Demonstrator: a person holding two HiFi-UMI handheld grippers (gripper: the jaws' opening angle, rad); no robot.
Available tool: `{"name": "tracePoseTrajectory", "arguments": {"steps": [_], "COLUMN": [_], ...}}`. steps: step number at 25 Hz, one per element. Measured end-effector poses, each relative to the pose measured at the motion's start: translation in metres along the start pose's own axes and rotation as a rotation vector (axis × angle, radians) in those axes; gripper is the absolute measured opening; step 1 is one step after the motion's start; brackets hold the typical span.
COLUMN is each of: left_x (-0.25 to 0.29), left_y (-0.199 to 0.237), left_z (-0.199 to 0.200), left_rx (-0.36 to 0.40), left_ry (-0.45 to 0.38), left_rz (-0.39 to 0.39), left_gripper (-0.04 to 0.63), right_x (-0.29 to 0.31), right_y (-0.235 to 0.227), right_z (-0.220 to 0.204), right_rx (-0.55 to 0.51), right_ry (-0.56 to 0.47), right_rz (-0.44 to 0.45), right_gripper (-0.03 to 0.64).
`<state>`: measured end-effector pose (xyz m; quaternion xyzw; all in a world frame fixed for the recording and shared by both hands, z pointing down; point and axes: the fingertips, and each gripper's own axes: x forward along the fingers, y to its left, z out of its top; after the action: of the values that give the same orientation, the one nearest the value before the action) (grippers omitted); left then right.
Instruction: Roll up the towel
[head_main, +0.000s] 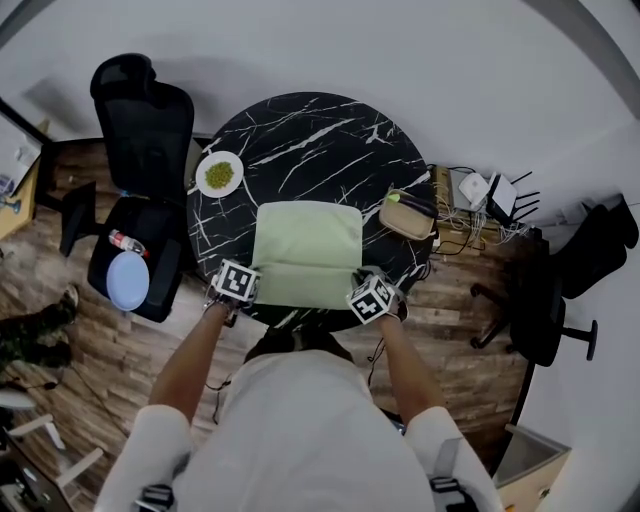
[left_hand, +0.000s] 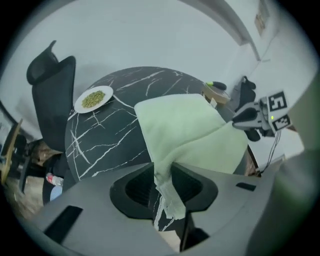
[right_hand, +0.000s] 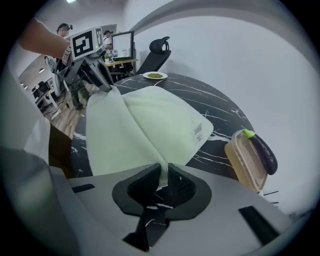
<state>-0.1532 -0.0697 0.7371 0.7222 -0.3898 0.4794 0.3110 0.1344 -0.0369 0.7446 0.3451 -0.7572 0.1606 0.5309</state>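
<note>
A pale green towel (head_main: 307, 250) lies on the near half of the round black marble table (head_main: 310, 130), its near edge lifted off the top. My left gripper (head_main: 243, 292) is shut on the towel's near left corner; in the left gripper view the cloth (left_hand: 185, 130) bunches between the jaws of the left gripper (left_hand: 161, 175). My right gripper (head_main: 362, 294) is shut on the near right corner, and a thin fold of towel (right_hand: 145, 125) runs into the narrow gap of the right gripper (right_hand: 164, 172). A slack ridge of cloth hangs between the two grippers. Both point steeply down.
A white plate of green food (head_main: 219, 174) sits at the table's far left. A tan container (head_main: 405, 215) with a purple eggplant (right_hand: 262, 150) on it stands right of the towel. A black office chair (head_main: 140, 130) is on the left. Cables and boxes (head_main: 480, 195) lie on the floor to the right.
</note>
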Motion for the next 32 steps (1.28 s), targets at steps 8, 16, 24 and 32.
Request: {"name": "tracePoseTrajectory", "arguments": {"steps": [8, 16, 24, 32], "left_x": [-0.034, -0.029, -0.022, 0.005], "left_y": [0.005, -0.059, -0.083, -0.066], "left_z": [-0.006, -0.051, -0.071, -0.081], "left_rx": [-0.027, 0.471, 0.603, 0.592], "left_ry": [-0.126, -0.059, 0.002, 0.122], "left_rz": [-0.026, -0.088, -0.112, -0.08], "left_gripper": [0.147, 0.184, 0.202, 0.175], "right_x": [-0.041, -0.045, -0.039, -0.017], "right_y": [-0.012, 0.062, 0.087, 0.085], "right_z": [0.016, -0.012, -0.03, -0.055], "right_rx": [-0.084, -0.272, -0.334, -0.37], "right_ry": [-0.158, -0.148, -0.099, 0.006], "right_rz": [-0.124, 0.049, 0.115, 0.131], "right_gripper": [0.055, 0.073, 0.107, 0.132]}}
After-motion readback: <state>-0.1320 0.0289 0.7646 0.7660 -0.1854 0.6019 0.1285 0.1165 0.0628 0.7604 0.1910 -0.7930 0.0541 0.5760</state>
